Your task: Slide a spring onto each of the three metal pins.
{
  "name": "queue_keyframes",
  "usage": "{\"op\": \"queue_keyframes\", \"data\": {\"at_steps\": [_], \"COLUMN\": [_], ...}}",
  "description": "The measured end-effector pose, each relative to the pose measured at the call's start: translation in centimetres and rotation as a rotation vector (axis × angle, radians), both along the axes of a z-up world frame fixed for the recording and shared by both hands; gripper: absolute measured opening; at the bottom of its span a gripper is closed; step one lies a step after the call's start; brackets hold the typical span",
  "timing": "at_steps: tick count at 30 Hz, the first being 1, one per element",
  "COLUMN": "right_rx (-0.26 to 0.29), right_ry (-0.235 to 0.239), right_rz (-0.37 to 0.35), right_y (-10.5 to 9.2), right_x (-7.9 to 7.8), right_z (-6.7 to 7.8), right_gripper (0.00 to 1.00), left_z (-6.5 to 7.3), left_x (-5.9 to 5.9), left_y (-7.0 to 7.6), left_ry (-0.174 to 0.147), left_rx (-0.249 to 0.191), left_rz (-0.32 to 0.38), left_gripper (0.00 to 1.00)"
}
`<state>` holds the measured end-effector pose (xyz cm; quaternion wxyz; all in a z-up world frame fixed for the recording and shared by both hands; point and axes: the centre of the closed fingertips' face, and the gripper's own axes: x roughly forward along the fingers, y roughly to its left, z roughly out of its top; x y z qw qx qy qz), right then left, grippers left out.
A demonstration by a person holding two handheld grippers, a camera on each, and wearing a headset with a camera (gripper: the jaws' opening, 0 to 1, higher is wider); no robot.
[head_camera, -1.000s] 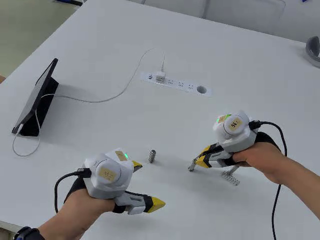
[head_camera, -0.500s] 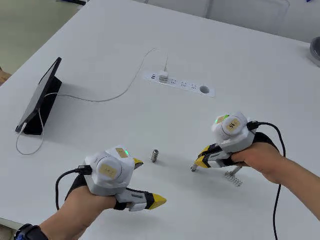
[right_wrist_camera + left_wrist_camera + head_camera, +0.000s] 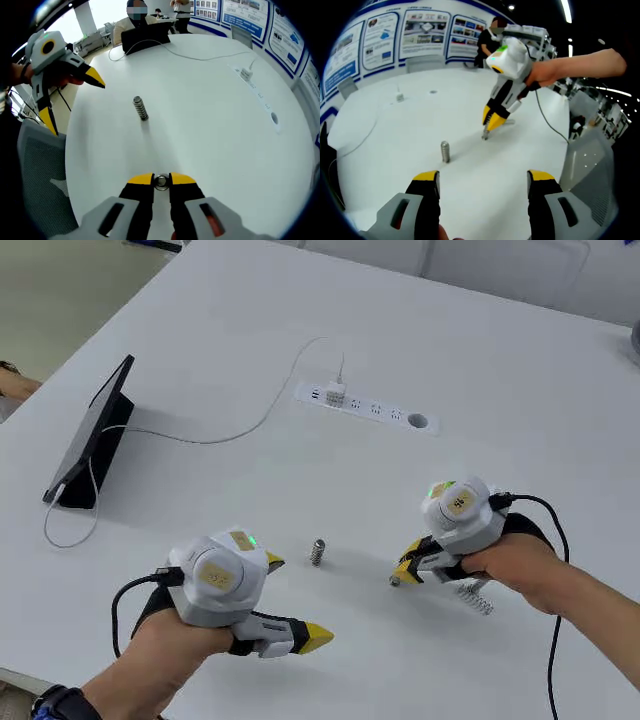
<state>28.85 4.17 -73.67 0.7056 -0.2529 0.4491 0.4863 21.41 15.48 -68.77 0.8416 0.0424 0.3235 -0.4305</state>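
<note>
Bright, even overhead light; white counter reads clean, no hard glare. Shadows soft & short: faint grey by the tablet, small smudge beside the spring. Head view sharp throughout. Both gripper views heavy fisheye: wall posters bow near edges, ceiling light strips blow out as white streaks.

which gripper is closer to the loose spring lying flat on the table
Right. The right gripper, shut on a pin, sits just beside the spring; the left gripper is farther off.
</note>
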Motion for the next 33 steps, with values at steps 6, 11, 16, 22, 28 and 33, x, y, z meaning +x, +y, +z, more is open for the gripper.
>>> {"op": "queue_keyframes", "data": {"at_steps": [6, 11, 16, 22, 28, 33], "right_rx": [0.001, 0.003, 0.013, 0.02, 0.027, 0.02], "right_ry": [0.003, 0.0, 0.004, -0.006, -0.015, -0.034], "right_rz": [-0.008, -0.013, -0.034, -0.048, -0.061, -0.069], "right_y": [0.1, 0.2, 0.2, 0.1, -0.6, -1.3], "right_x": [0.1, 0.2, 0.2, 0.2, -0.3, -0.8], "right_z": [-0.7, -1.1, -1.6, -1.3, -0.8, -0.7], "right_gripper": [0.13, 0.13, 0.14, 0.17, 0.23, 0.31], "left_z": [0.1, 0.1, 0.1, 0.4, 0.5, 0.6], "left_x": [0.0, 0.0, 0.0, 0.2, 0.2, 0.1], "left_y": [0.2, 0.4, 0.6, 0.5, 0.5, 0.4], "left_ry": [0.002, 0.004, 0.008, 0.003, 0.003, 0.006], "left_rx": [-0.006, -0.007, -0.009, -0.015, -0.016, -0.017], "left_rz": [0.013, 0.02, 0.025, 0.029, 0.029, 0.027], "left_gripper": [0.72, 0.72, 0.71, 0.71, 0.71, 0.71]}}
